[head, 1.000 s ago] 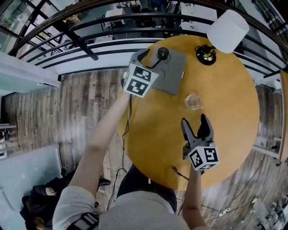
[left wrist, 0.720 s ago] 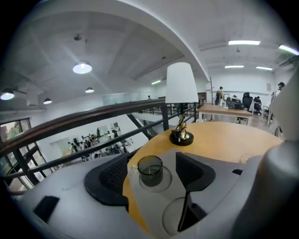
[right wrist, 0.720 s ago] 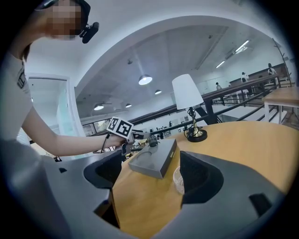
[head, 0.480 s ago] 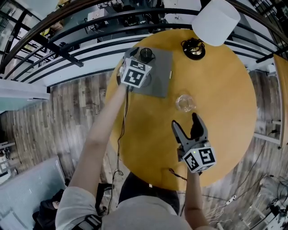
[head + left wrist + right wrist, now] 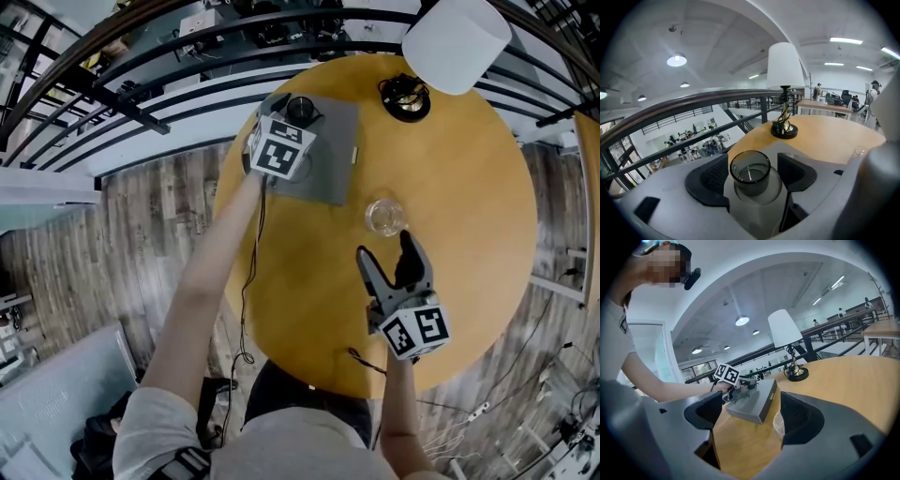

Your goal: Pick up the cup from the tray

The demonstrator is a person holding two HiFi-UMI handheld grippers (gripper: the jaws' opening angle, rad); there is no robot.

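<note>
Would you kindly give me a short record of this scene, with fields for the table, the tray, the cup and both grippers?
table: round, wooden
tray: grey, near the table's far left edge
cup: dark, upright in the tray's round recess, not yet lifted
left gripper: open, jaws either side of the cup, pads not touching it
right gripper: open, nothing held, over the table just short of the glass
glass: clear, on bare wood, apart from the tray
lamp: white shade, dark base at the far edge

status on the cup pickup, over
left tool open, straddling dark cup, pads not touching. right tool open, empty, near clear glass. cup upright on grey tray. nothing blocking it.
</note>
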